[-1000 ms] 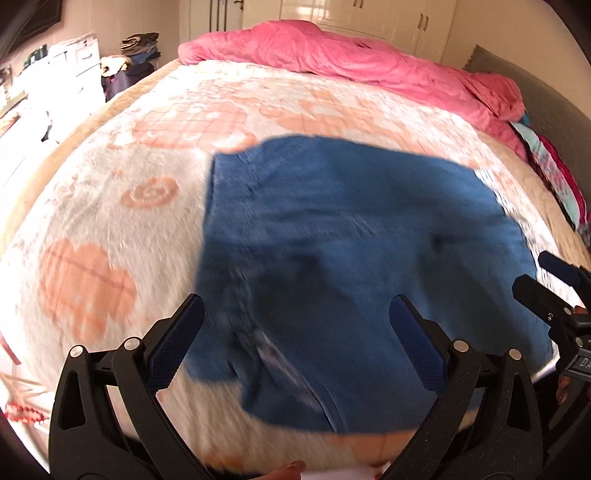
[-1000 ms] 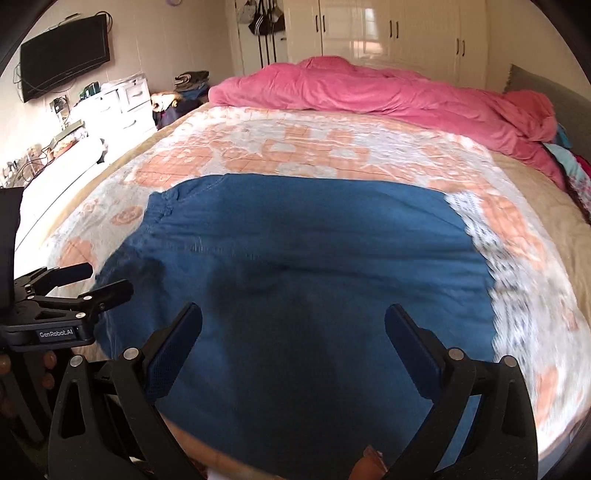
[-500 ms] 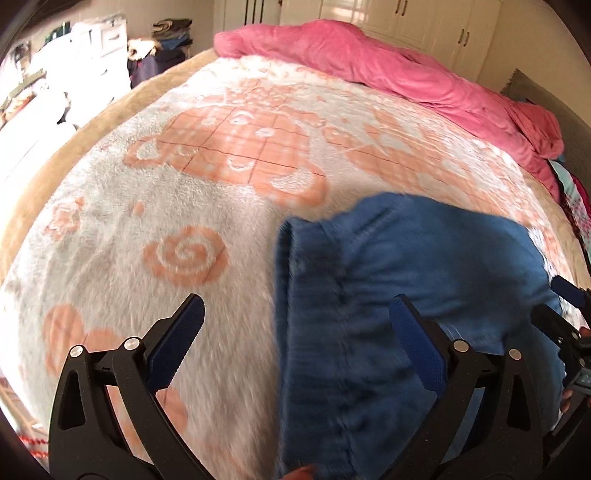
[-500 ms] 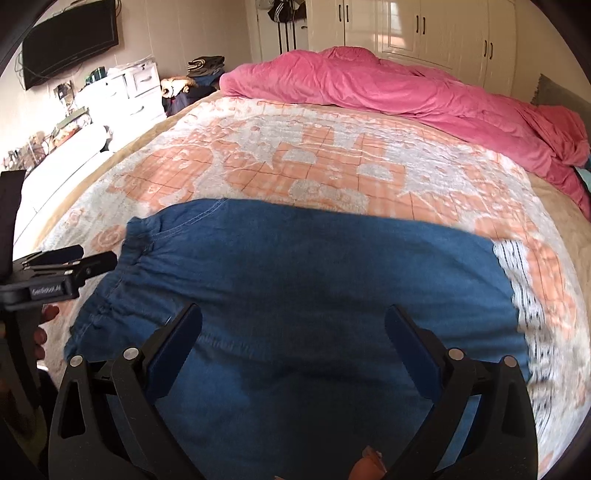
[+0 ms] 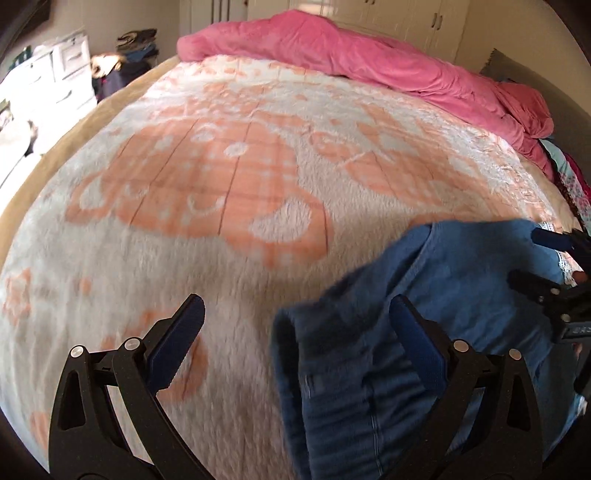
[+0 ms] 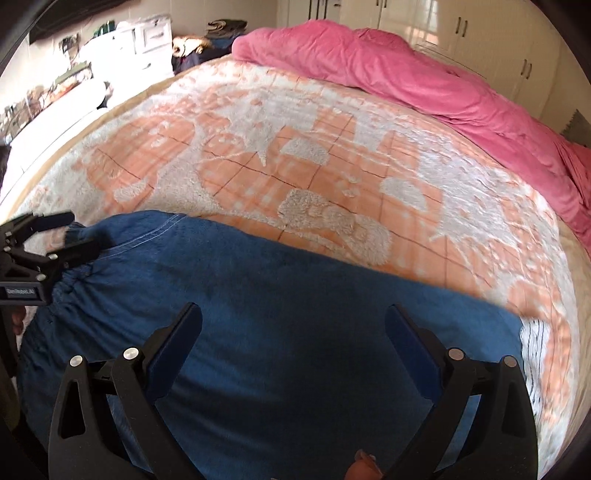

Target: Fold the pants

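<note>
The blue denim pants (image 6: 295,332) lie flat on the orange and white blanket (image 6: 295,155), filling the near part of the right wrist view. In the left wrist view the pants (image 5: 443,332) sit at the lower right, their gathered waistband end nearest. My left gripper (image 5: 295,332) is open and empty, straddling the waistband edge; it also shows at the left of the right wrist view (image 6: 48,240). My right gripper (image 6: 293,328) is open and empty above the middle of the pants, and shows at the right edge of the left wrist view (image 5: 543,258).
A pink duvet (image 6: 406,74) is bunched along the far side of the bed. White drawers (image 5: 66,74) with piled clothes stand beyond the bed's left edge. White wardrobes (image 6: 480,33) line the back wall. Patterned fabric (image 5: 569,177) lies at the far right.
Both grippers have moved left and back, so the pants sit lower and further right in the left wrist view. Both stay open. The pants lie as before.
</note>
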Demonstrator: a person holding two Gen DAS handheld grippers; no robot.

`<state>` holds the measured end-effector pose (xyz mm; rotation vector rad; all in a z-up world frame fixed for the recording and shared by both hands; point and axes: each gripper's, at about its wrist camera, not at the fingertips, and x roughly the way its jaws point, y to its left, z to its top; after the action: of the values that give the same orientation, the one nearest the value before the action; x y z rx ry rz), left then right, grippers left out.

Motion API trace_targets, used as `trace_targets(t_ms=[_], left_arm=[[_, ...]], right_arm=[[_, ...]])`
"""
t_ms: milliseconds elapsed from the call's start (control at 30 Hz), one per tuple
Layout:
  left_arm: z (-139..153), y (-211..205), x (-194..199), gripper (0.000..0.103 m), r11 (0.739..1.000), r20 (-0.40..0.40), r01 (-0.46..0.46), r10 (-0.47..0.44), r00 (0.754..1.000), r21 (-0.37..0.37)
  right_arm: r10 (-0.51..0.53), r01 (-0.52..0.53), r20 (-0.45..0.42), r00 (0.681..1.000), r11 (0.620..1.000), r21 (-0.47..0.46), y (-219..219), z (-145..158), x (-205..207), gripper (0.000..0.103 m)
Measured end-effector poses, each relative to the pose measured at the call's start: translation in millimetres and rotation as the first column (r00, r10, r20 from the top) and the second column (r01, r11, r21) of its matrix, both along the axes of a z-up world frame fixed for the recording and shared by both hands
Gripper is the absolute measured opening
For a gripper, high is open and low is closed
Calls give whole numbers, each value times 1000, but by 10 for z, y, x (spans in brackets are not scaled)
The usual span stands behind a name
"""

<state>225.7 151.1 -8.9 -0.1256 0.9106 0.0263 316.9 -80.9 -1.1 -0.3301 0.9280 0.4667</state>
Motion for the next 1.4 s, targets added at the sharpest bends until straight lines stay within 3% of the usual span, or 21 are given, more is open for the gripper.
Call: trace_targets(t_ms=[67, 100, 167, 300, 567, 667, 767, 800, 933, 1033, 1200, 1400], left_arm=[[-19, 1, 57, 89, 999, 5, 33, -33, 999, -30], [-44, 2, 80, 72, 997, 2, 56, -56, 998, -59], [-98, -10, 113, 56, 992, -11, 87, -89, 996, -93], [-85, -103, 97, 32, 991, 2, 132, -132, 991, -25], [107, -59, -87, 26, 988, 101, 152, -148, 984, -35], [218, -17, -193, 26, 985, 144, 158, -147, 979, -72], [323, -37, -294, 26, 985, 187, 166, -154, 970, -50], [338, -43, -315, 26, 984, 192, 169, -156, 969, -51], [315, -54, -319, 26, 984, 184, 171, -160, 970, -47], [313, -45, -336, 26, 986, 183, 164, -153, 971, -43], [311, 7, -354, 26, 986, 182, 156, -143, 973, -59], [457, -145, -547, 26, 986, 244, 168, -164, 956, 4]], right_arm=[[22, -22, 5, 1000, 999, -28, 63, -44, 61, 99], [32, -31, 9, 999, 999, -34, 92, -58, 87, 99], [59, -59, 9, 998, 997, -50, 148, -99, 130, 99], [95, -93, 12, 995, 990, -103, 234, -159, 203, 99], [169, -157, 61, 984, 973, -169, 320, -119, 288, 99], [198, -184, 53, 979, 962, -201, 386, -141, 319, 98], [252, -240, 25, 967, 945, -221, 469, -179, 291, 97], [260, -251, 12, 966, 941, -226, 492, -199, 278, 95], [295, -297, -34, 955, 943, -149, 536, -221, 197, 43], [321, -320, -13, 947, 940, -115, 561, -182, 54, 14], [247, -245, 57, 967, 969, -33, 395, 34, -131, 8], [174, -181, 133, 976, 982, 46, 163, 359, -393, 8]])
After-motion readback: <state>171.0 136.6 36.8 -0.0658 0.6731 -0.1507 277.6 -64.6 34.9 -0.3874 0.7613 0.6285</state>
